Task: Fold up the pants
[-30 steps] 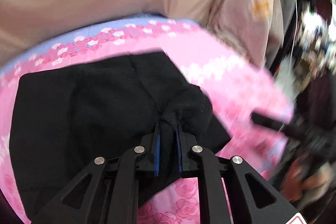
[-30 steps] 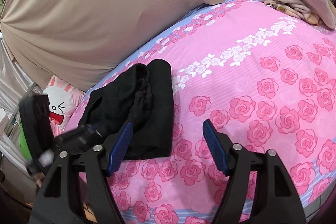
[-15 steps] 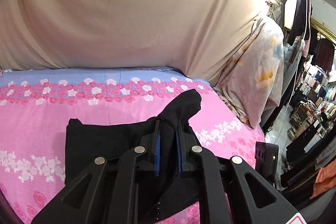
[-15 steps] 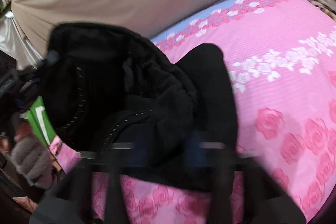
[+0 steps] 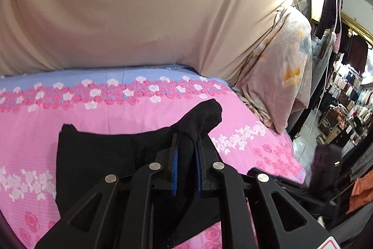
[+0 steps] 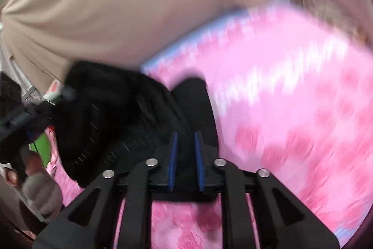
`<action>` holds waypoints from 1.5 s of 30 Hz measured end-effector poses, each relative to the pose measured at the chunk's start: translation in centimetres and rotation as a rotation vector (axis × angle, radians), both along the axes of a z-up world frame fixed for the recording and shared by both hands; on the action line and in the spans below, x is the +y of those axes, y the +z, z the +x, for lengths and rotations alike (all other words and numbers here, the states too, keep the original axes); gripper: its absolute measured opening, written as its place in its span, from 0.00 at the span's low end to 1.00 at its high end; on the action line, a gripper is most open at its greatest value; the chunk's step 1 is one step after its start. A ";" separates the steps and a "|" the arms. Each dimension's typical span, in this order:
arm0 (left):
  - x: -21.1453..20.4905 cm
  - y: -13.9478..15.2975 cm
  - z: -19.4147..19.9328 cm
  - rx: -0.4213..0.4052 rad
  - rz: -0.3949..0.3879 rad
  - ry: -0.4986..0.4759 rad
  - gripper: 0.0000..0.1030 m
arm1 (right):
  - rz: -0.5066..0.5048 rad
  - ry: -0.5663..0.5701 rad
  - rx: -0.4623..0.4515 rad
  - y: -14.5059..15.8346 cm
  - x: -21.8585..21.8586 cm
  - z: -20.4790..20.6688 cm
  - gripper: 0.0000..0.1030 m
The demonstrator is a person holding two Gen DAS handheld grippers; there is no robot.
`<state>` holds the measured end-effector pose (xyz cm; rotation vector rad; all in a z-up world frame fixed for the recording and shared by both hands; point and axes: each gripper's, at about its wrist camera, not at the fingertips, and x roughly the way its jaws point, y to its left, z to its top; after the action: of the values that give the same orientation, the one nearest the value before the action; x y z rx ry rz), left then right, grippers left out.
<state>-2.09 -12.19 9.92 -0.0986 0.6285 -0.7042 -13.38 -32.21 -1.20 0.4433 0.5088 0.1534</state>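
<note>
1. Since a second ago the right gripper point(image 6: 186, 141) has gone from spread wide over the pink sheet to pressed onto black cloth; the left gripper point(image 5: 186, 144) kept its pinch throughout and now sits higher above the bed.
2. One pair of black pants point(image 5: 98, 155) lies in the lower middle of the left wrist view, partly flat on the bedsheet point(image 5: 139, 118), with one bunched end rising between the left fingers and poking out past their tips.
3. Both blue pads of the left gripper squeeze that fold, with only cloth between them.
4. In the right wrist view the same pants point(image 6: 112, 113) fill the centre left, heaped and showing dotted stitch lines; the right gripper's two pads are close together with black fabric caught between them.
5. That view is motion-blurred, so the rose print at right is smeared.
6. One beige curtain point(image 5: 139, 11) fills the top of both views.
7. One pale floral blanket point(image 5: 286, 67) hangs at right in the left wrist view.
</note>
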 end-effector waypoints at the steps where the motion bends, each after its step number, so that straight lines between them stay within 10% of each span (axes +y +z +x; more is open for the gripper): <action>1: 0.1 0.4 0.0 -0.008 -0.002 0.003 0.09 | -0.006 0.032 -0.013 0.6 0.6 0.4 0.43; 6: 0.7 1.0 0.4 -0.008 -0.010 0.018 0.09 | -0.020 0.136 0.056 -0.3 2.8 6.4 0.40; 11: 0.7 1.1 0.4 -0.019 0.008 0.000 0.09 | 0.061 0.224 0.122 -2.5 4.9 11.1 0.05; 18: 0.1 0.9 0.2 -0.031 0.020 -0.025 0.09 | 0.135 0.335 0.132 -2.9 9.0 14.7 0.04; 24: -1.0 -0.2 -0.1 -0.004 0.044 -0.059 0.10 | 0.096 0.248 0.125 -3.2 4.6 9.5 0.19; 26: -1.8 -0.8 -0.5 0.003 0.054 -0.086 0.10 | 0.103 0.170 0.079 -2.9 1.6 5.9 0.69; 27: -2.7 -1.5 -0.6 0.019 0.059 -0.106 0.10 | 0.110 0.126 0.059 -2.8 0.1 4.2 0.73; 34: -7.9 -8.9 -2.4 0.169 0.190 -0.198 0.23 | 0.130 0.050 0.055 -3.1 -3.0 -0.5 0.73; 39: -2.4 -6.6 -4.7 0.134 0.088 -0.147 0.46 | 0.126 0.122 0.060 -2.4 -1.5 1.9 0.73; 45: 6.3 -4.0 -4.5 0.069 0.082 0.090 0.47 | 0.113 0.155 0.128 -3.8 1.6 5.3 0.75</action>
<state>-6.62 -5.87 5.92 -0.0753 0.7140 -0.5893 -8.04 -30.59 -5.04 0.5266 0.6629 0.3055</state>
